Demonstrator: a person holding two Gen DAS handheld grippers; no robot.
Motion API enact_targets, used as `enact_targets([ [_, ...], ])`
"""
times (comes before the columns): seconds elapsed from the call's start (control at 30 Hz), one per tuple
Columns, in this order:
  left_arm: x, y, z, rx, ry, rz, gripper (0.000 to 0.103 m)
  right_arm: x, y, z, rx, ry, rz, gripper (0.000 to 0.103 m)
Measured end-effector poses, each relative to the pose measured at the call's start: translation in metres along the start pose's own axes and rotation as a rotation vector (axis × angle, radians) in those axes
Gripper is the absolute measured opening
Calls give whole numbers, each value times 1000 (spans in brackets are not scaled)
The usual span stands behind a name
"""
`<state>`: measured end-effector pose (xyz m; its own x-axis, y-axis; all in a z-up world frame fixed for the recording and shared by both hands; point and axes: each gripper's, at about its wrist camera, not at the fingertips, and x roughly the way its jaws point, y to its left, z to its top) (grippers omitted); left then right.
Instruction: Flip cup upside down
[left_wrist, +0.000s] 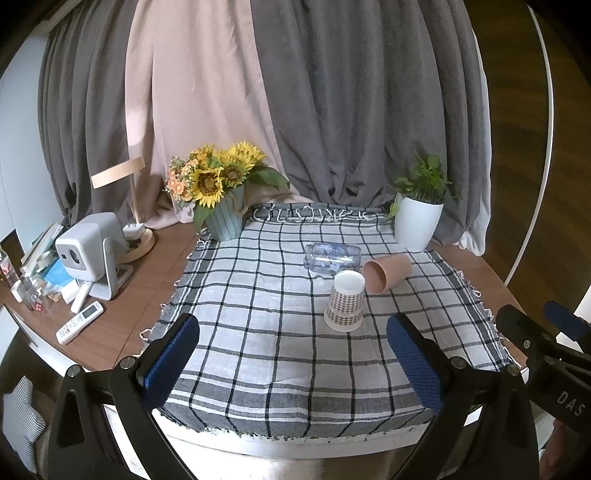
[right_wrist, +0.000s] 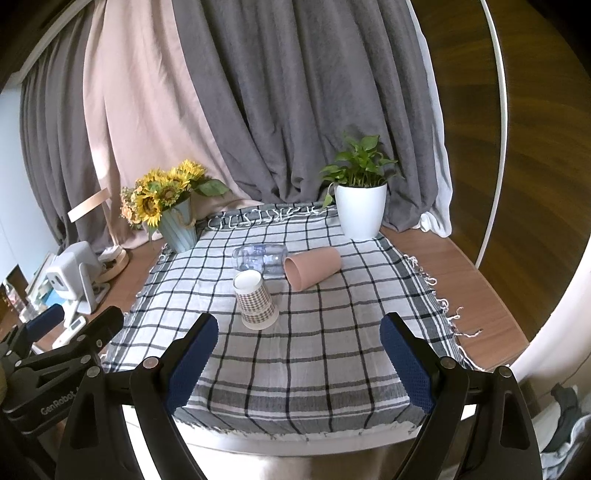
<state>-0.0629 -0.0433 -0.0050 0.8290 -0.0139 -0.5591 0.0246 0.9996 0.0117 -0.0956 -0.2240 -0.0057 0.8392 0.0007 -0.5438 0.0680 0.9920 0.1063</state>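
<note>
A houndstooth paper cup (left_wrist: 345, 301) (right_wrist: 255, 299) stands upside down on the checked cloth (left_wrist: 258, 314) (right_wrist: 314, 332), wide rim down. Behind it a pink cup (left_wrist: 386, 274) (right_wrist: 312, 266) lies on its side, mouth toward me. A clear glass (left_wrist: 331, 258) (right_wrist: 260, 256) lies on its side next to it. My left gripper (left_wrist: 293, 354) is open and empty near the table's front edge. My right gripper (right_wrist: 299, 354) is open and empty, also near the front edge. Each gripper shows at the edge of the other's view.
A sunflower vase (left_wrist: 225, 218) (right_wrist: 179, 229) stands at the cloth's back left. A white plant pot (left_wrist: 417, 221) (right_wrist: 360, 210) stands at the back right. A projector (left_wrist: 92, 254), lamp base and remote (left_wrist: 79, 321) lie on the wooden table to the left. Curtains hang behind.
</note>
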Motion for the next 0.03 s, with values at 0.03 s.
enact_targets([
  [0.03, 0, 0, 0, -1, -1, 2, 103, 0, 0, 0, -1, -1, 0, 90],
])
